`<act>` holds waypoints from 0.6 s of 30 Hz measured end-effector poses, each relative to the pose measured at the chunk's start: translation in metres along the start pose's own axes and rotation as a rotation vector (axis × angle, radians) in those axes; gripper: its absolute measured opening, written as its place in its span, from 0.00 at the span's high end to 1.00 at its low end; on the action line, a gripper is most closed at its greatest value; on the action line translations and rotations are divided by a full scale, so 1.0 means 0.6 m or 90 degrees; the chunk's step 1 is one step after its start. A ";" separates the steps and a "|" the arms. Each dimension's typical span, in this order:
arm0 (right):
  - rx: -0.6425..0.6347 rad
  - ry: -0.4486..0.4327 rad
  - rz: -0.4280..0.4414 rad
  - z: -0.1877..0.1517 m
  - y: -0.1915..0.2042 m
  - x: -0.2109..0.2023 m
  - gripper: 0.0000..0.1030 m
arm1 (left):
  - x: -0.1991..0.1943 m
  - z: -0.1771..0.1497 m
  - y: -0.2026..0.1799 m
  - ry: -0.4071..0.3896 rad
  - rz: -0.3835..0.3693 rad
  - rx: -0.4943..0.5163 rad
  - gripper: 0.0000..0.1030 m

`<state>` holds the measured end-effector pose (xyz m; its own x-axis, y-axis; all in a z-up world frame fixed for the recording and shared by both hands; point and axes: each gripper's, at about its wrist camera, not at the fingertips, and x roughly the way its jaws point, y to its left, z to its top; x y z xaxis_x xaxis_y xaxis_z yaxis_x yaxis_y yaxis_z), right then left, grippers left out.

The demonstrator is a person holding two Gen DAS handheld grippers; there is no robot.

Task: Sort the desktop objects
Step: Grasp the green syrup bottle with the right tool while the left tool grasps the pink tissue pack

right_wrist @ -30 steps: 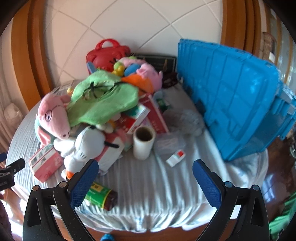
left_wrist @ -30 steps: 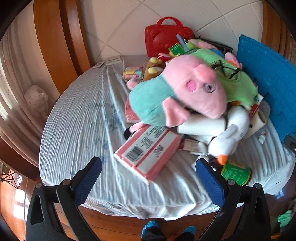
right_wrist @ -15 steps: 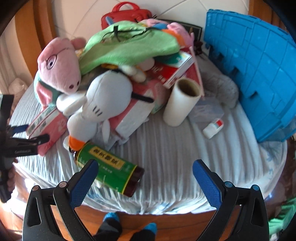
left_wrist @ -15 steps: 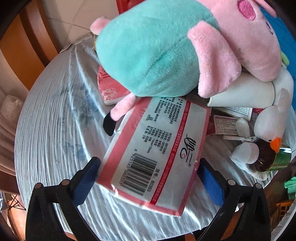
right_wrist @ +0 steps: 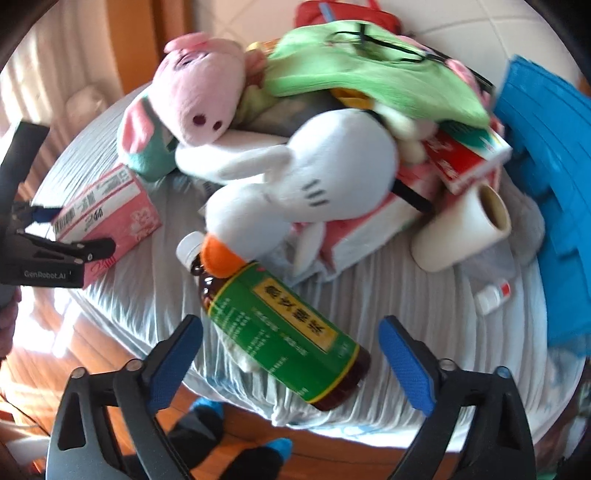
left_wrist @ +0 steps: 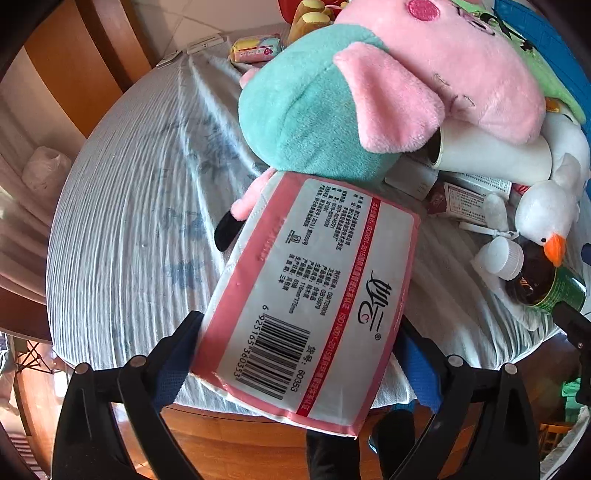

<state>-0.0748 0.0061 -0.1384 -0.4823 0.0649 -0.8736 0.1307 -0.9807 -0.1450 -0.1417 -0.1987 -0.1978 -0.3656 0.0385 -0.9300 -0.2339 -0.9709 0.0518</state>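
A pink tissue pack point(left_wrist: 306, 295) with a barcode label lies at the near edge of the round table, partly under a pink pig plush point(left_wrist: 369, 92). My left gripper point(left_wrist: 299, 323) points down over it, open, a blue pad on each side of the pack. In the right wrist view that left gripper point(right_wrist: 70, 229) straddles the same pack point(right_wrist: 107, 210). A brown bottle with a green label point(right_wrist: 284, 332) lies on its side, its white cap under a white goose plush's beak point(right_wrist: 218, 254). My right gripper point(right_wrist: 290, 325) is around the bottle, its jaws closing, with gaps on both sides.
The heap holds a white goose plush point(right_wrist: 325, 173), a green cloth point(right_wrist: 369, 66), a paper roll point(right_wrist: 461, 229), red boxes and a red case point(right_wrist: 347, 14). A blue crate point(right_wrist: 554, 166) stands at the right, with a small white bottle point(right_wrist: 491, 295) near it. The table edge point(right_wrist: 332, 432) is close, with feet below.
Both grippers came down toward the table. The left one moved onto the pink pack, which now sits between its fingers. The right one reached the green bottle and its jaws narrowed slightly.
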 end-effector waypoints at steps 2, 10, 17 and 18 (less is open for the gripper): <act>-0.026 0.017 0.002 0.003 0.010 0.014 0.22 | 0.000 -0.002 0.001 -0.001 0.001 -0.002 0.04; -0.064 0.042 0.014 0.011 0.021 0.042 0.23 | 0.017 0.007 0.001 0.002 0.010 0.003 0.01; -0.044 0.053 0.054 0.014 0.015 0.060 0.31 | -0.007 -0.002 0.011 -0.012 0.006 -0.002 0.06; -0.041 0.054 0.061 0.013 0.014 0.057 0.32 | -0.014 -0.006 0.013 -0.015 0.008 -0.001 0.06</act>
<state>-0.0967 -0.0016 -0.1660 -0.3899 -0.0102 -0.9208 0.2290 -0.9696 -0.0862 -0.1370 -0.2074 -0.1907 -0.3899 0.0314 -0.9203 -0.2273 -0.9718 0.0631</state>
